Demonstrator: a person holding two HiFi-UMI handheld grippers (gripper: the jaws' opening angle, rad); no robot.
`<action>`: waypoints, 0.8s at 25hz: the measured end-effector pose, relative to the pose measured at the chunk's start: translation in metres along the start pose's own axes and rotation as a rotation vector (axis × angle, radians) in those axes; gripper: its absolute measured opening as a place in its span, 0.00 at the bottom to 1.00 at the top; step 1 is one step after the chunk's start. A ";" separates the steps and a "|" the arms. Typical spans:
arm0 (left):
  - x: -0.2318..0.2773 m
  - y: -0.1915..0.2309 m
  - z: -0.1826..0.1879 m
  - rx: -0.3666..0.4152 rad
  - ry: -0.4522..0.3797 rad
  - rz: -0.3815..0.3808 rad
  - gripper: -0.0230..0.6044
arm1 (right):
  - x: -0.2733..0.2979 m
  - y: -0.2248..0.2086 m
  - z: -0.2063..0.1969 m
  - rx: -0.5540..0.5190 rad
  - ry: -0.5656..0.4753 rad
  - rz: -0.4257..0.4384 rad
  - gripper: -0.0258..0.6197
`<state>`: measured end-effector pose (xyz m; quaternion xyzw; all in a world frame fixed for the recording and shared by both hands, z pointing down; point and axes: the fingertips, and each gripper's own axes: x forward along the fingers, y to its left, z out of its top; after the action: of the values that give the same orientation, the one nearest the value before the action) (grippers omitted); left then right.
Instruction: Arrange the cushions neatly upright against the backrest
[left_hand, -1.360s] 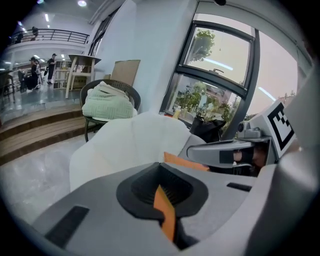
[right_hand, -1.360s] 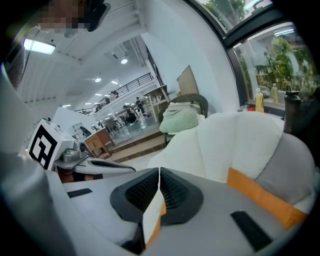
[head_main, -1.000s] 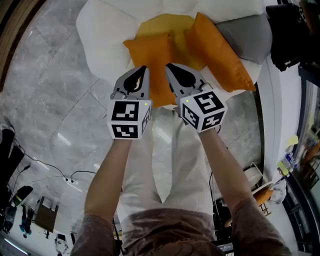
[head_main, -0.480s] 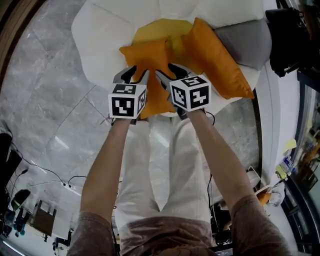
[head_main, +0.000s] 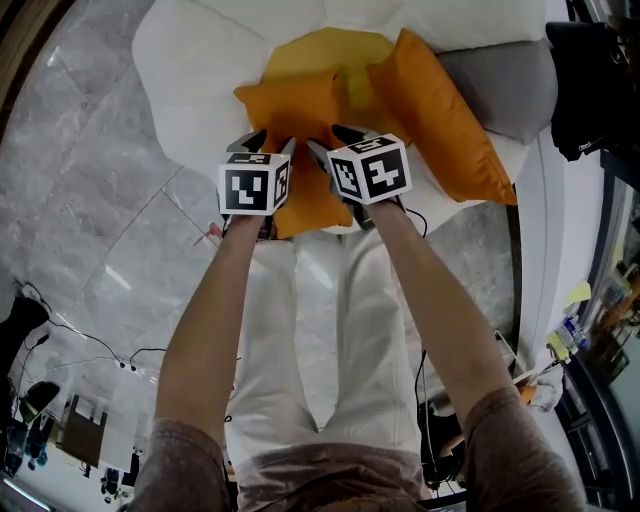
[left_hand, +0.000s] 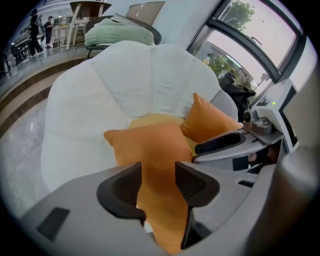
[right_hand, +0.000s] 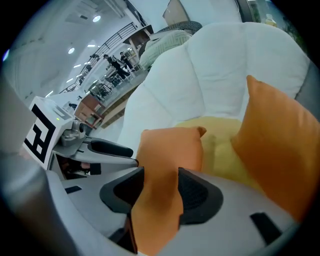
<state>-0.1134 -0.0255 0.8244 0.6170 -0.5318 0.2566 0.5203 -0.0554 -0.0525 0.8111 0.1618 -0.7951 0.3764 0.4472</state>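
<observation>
Three cushions lie on the white armchair (head_main: 190, 60): a near orange cushion (head_main: 290, 105), a yellow cushion (head_main: 320, 55) behind it, and a second orange cushion (head_main: 435, 115) leaning at the right. Both grippers hang side by side over the near orange cushion's front edge. The jaws of my left gripper (head_main: 268, 142) and my right gripper (head_main: 330, 138) have just been opening and stand wide. The near orange cushion (left_hand: 150, 145) fills the gap of the left gripper (left_hand: 159, 175), with the pads off it. The same cushion (right_hand: 170, 150) shows between the right gripper's (right_hand: 161, 187) pads.
A grey cushion (head_main: 505, 85) sits at the armchair's right side, with a dark bag (head_main: 595, 90) beyond it. Grey marble floor (head_main: 90, 200) surrounds the chair. The person's white-trousered legs (head_main: 330, 330) stand right in front. Cables (head_main: 110, 350) lie at lower left.
Both grippers have come down onto the near orange cushion's front edge. Their jaws, shut a second ago, now stand wide.
</observation>
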 end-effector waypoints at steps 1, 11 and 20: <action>0.003 0.002 -0.003 -0.005 0.010 -0.004 0.36 | 0.003 -0.002 -0.002 0.002 0.008 -0.001 0.35; 0.025 0.006 -0.005 -0.033 -0.001 -0.038 0.36 | 0.025 -0.019 -0.008 0.001 0.021 -0.022 0.35; 0.029 0.007 -0.005 -0.041 0.000 -0.028 0.29 | 0.030 -0.023 -0.009 0.004 0.021 -0.017 0.34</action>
<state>-0.1099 -0.0319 0.8539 0.6134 -0.5281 0.2385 0.5366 -0.0525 -0.0590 0.8492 0.1653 -0.7884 0.3758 0.4581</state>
